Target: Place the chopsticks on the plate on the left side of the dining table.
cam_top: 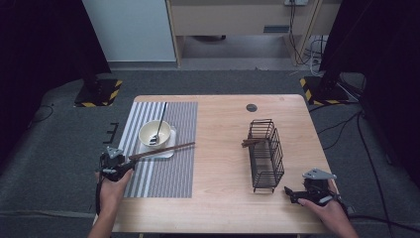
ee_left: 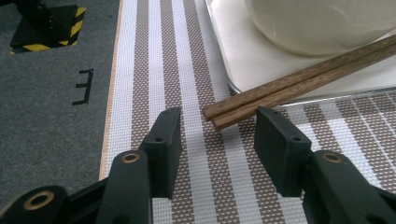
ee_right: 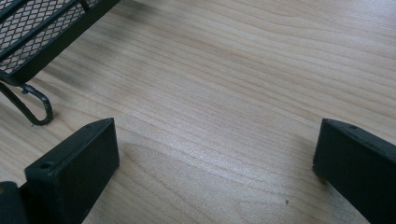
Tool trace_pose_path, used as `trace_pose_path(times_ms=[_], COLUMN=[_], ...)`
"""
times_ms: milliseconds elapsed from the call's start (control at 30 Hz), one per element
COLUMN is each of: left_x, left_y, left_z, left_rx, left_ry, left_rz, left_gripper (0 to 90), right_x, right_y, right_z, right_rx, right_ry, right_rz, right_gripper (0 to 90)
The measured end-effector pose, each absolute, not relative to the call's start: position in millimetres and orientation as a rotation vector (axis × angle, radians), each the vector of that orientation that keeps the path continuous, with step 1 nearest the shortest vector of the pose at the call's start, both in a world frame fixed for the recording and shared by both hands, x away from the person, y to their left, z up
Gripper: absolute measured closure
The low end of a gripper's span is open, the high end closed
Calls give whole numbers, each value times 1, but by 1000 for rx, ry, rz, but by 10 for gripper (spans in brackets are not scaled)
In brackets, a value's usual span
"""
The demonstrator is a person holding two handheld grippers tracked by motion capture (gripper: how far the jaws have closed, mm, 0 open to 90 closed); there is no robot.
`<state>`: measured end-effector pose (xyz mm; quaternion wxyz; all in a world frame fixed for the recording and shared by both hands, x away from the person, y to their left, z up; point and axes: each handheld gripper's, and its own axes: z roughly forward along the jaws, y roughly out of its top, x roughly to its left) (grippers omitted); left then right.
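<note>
A pair of brown wooden chopsticks (cam_top: 163, 149) (ee_left: 299, 81) lies slanted across the white tray (cam_top: 172, 150) (ee_left: 252, 60) that carries a cream bowl (cam_top: 155, 133) (ee_left: 317, 23). A dark-handled utensil (cam_top: 161, 116) stands in the bowl. My left gripper (cam_top: 131, 160) (ee_left: 219, 128) is open over the striped placemat (cam_top: 163, 173) (ee_left: 159, 70). The near ends of the chopsticks lie between its jaw tips, and the pads do not touch them. My right gripper (cam_top: 288, 192) (ee_right: 215, 154) rests open on bare wood (ee_right: 233, 70), with nothing between its jaws.
A black wire basket (cam_top: 265, 153) (ee_right: 37, 28) stands on the table's right half, just left of the right gripper, with brown sticks (cam_top: 250, 143) poking out of its left side. A round dark cap (cam_top: 251, 107) sits in the tabletop near the far edge.
</note>
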<state>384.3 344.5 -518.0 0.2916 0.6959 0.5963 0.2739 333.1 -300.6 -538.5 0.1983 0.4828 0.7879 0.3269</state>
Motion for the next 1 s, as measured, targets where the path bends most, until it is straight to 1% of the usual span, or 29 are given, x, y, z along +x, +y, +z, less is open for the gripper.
trace_pose_path(times_ms=[600, 867, 1000], left_x=[389, 394, 394], left_y=[352, 353, 353], left_z=[-518, -519, -519], left_rx=[1854, 1841, 1844], left_ry=[1592, 1602, 1596], left_rz=[730, 742, 740], left_gripper=[505, 473, 471], right_x=[333, 333, 333], right_y=[-301, -301, -301], right_z=[-539, -538, -538], right_rx=[1348, 1351, 1349], right_ry=[2205, 2204, 2204], right_rz=[914, 914, 913], right_gripper=[1, 1, 2])
